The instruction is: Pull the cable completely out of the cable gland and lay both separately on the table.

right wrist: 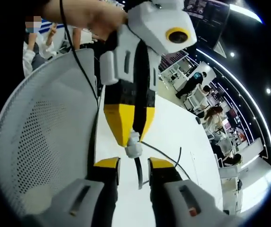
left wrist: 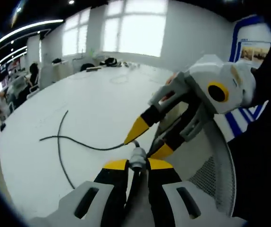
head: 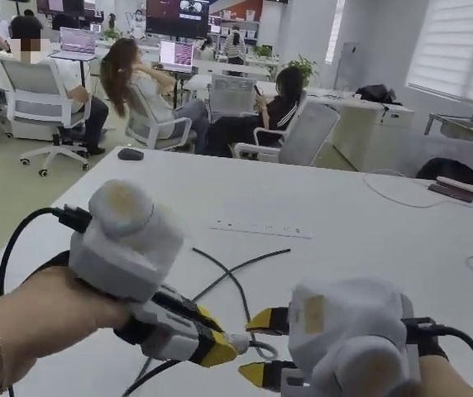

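A small white cable gland (head: 238, 341) is pinched in my left gripper (head: 220, 347), which is shut on it low over the white table (head: 344, 248). In the left gripper view the gland (left wrist: 137, 158) sits between the yellow tips of the left gripper (left wrist: 138, 164). A thin black cable (head: 236, 269) leaves the gland and crosses over itself on the table (left wrist: 78, 144). My right gripper (head: 257, 347) faces the gland from the right, open. In the right gripper view the cable (right wrist: 139, 172) hangs from the gland (right wrist: 133, 146) down between the spread jaws of the right gripper (right wrist: 134, 164).
A white strip (head: 261, 228) lies mid-table and a dark mouse (head: 130, 154) at the far left edge. Thin white cables (head: 385, 194) trail at the right. A white mesh chair (right wrist: 40, 132) stands beside the table. People sit at desks beyond.
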Demonstrator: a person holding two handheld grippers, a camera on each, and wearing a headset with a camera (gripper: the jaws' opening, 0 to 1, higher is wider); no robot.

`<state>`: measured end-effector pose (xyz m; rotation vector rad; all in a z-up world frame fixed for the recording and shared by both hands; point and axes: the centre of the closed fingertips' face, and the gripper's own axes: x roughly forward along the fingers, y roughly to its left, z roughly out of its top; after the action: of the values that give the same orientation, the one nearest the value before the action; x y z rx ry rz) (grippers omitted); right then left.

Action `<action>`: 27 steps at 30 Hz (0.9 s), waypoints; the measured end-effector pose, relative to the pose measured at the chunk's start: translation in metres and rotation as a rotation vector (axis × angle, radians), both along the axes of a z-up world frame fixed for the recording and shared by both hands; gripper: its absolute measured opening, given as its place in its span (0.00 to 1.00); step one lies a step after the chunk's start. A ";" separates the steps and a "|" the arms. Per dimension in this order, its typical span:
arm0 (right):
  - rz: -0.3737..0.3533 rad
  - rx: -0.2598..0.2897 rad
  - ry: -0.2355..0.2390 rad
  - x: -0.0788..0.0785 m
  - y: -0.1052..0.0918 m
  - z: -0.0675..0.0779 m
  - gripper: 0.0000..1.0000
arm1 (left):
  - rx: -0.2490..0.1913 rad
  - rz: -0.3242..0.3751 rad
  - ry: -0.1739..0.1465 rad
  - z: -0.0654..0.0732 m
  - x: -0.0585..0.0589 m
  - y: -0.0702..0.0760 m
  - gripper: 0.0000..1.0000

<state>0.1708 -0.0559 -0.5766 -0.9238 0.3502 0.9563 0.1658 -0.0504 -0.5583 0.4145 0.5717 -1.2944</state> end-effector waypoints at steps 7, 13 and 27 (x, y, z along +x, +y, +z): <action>0.024 -0.039 -0.033 0.001 0.000 0.000 0.04 | 0.126 -0.094 -0.182 -0.004 0.000 0.001 0.16; -0.008 -0.048 -0.019 0.002 -0.011 -0.005 0.03 | 0.157 -0.096 -0.194 -0.010 0.003 0.009 0.16; -0.164 -0.040 0.044 0.006 -0.079 -0.025 0.03 | 0.258 -0.046 -0.235 -0.026 0.017 0.047 0.16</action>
<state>0.1764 -0.1353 -0.6012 -0.8971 0.4773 0.8220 0.1829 -0.0039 -0.5841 0.7858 0.5336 -1.1985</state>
